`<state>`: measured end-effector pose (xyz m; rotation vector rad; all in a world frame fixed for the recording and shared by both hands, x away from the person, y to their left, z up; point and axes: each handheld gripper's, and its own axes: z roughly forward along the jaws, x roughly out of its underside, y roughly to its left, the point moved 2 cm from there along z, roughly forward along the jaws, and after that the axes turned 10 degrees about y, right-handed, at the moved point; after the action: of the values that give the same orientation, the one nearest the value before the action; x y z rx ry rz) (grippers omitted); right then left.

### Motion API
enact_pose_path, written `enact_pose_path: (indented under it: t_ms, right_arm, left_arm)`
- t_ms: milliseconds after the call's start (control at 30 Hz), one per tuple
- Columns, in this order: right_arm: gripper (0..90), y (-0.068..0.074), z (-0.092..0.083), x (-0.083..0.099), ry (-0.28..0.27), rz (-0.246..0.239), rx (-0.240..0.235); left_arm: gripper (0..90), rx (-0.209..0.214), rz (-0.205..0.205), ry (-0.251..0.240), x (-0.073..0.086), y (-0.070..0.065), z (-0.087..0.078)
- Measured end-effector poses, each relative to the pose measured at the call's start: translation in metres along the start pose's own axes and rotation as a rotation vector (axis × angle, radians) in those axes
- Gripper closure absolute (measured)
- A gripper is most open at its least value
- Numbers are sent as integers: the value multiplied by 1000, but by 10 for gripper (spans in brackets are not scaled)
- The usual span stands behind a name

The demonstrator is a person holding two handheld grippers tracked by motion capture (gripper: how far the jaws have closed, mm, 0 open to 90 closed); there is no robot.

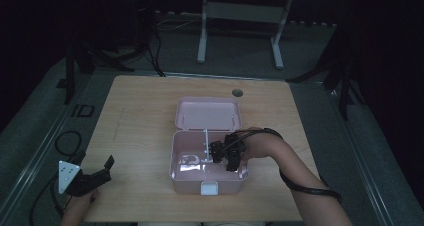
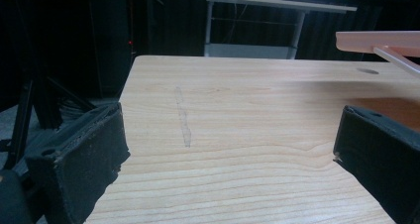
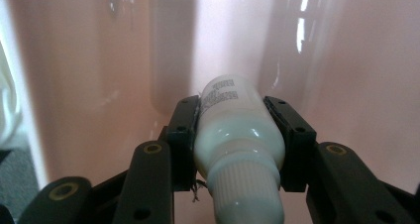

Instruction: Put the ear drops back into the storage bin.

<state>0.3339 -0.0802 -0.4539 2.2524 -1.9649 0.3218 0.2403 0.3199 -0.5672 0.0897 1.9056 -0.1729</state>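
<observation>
Up close, the right tongs (image 3: 237, 135) pinch a white bottle (image 3: 237, 140) inside the pink box (image 1: 207, 183); left tongs (image 1: 97, 173) spread.

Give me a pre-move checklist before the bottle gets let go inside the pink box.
1. Grip: right gripper fingers clamp both sides of the white bottle: ok.
2. Right gripper over the pink box interior, judged from the high view: ok.
3. Lid open and folded back: ok.
4. Landing spot under the bottle free: cannot tell.
5. Left gripper open, aside on the table, off the box: ok.
</observation>
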Motion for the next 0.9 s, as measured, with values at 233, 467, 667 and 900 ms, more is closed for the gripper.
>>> enact_pose_path:
  t_ms: [233, 467, 667, 900]
  right_arm:
    - [594, 0, 17, -8, 8, -6, -21]
    - [594, 0, 31, -11, 29, 1, -38]
    - [594, -1, 41, -14, 52, 6, -47]
    - [594, -4, 53, -14, 80, 23, -49]
  left_arm:
    - [4, 1, 0, 0, 0, 0, 0]
    - [4, 0, 0, 0, 0, 0, 0]
    - [4, 1, 0, 1, 0, 0, 0]
    - [4, 0, -1, 1, 0, 0, 0]
